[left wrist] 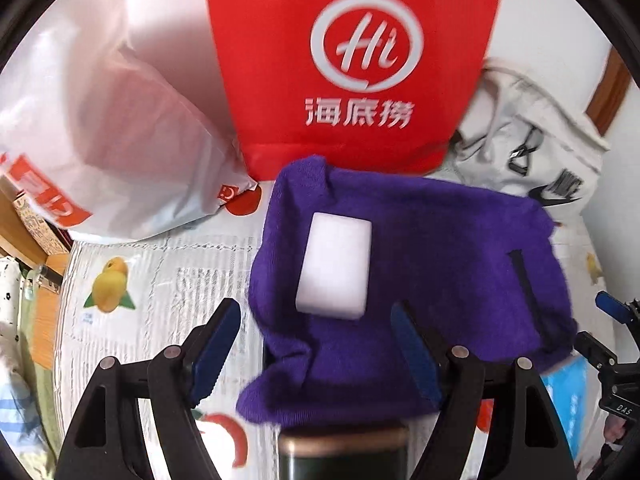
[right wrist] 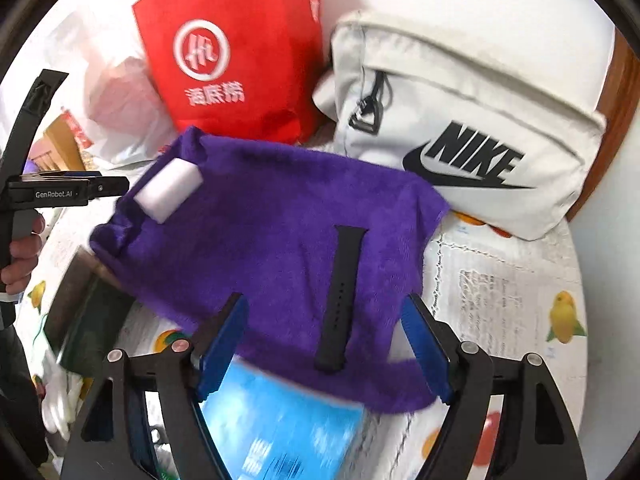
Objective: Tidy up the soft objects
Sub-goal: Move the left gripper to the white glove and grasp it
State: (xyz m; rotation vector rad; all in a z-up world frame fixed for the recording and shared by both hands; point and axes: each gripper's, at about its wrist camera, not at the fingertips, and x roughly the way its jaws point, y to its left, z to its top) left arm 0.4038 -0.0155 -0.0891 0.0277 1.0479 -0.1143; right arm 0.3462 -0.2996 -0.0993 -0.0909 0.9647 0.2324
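Sponge (left wrist: 334,264) lies just ahead of our left gripper (left wrist: 316,354), spread and empty over the purple towel (left wrist: 420,264), spread as sorting mat. Our right gripper (right wrist: 326,344), likewise spread, straddles the strap (right wrist: 342,296) on that towel.

Rumpled purple towel (right wrist: 272,232) spread flat, white sponge block (left wrist: 334,268) and black strap (right wrist: 340,300) atop.

The red bag (left wrist: 352,60) is cut off by the top edge of the left wrist view, the purple towel (right wrist: 272,240) hides part of a blurred blue packet (right wrist: 280,420) at lower centre, and the dark object (right wrist: 86,320) at lower left is unidentifiable.
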